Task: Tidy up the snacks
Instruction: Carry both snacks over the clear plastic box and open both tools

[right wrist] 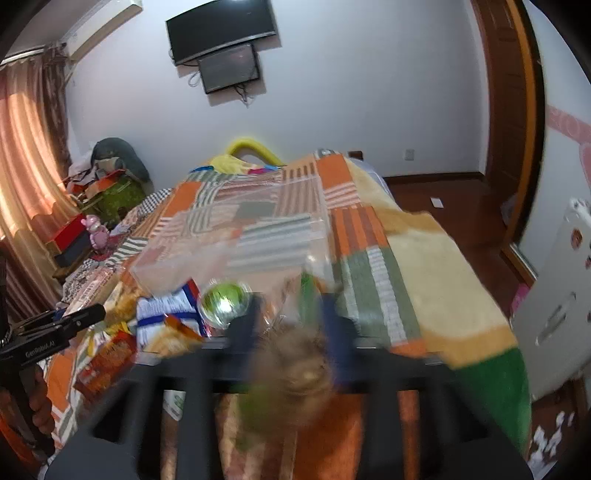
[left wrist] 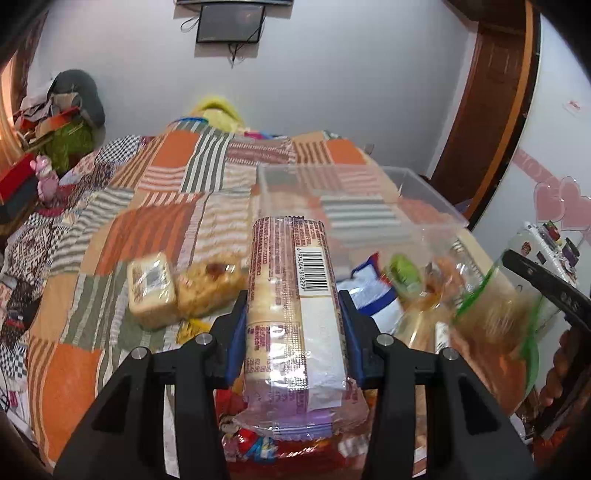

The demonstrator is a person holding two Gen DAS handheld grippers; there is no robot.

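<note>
Two views, one bed [left wrist: 122, 236] under a patchwork blanket, white wall behind with a dark screen [left wrist: 229, 23].

Left wrist view: clear plastic bin [left wrist: 424, 192] sitting on the blanket ahead. Left gripper [left wrist: 293, 314] angled down, blue pads clamped on a long biscuit pack [left wrist: 291, 288], barcode up, lifted above the snack pile. Two small wrapped cakes [left wrist: 151, 291] side by side on the blanket left of it. Right gripper [left wrist: 546, 288] at right edge, zip bag [left wrist: 491, 310] with green seal beside it, blurred.

Right wrist view: heavy blur. Right gripper [right wrist: 291, 314] closed on the zip bag [right wrist: 295, 365], brownish contents. Green round snack [right wrist: 224, 304] and blue-white packet [right wrist: 166, 310] just left. Curtain [right wrist: 29, 177], wooden floor [right wrist: 454, 206] and left gripper [right wrist: 66, 321] visible only here.
</note>
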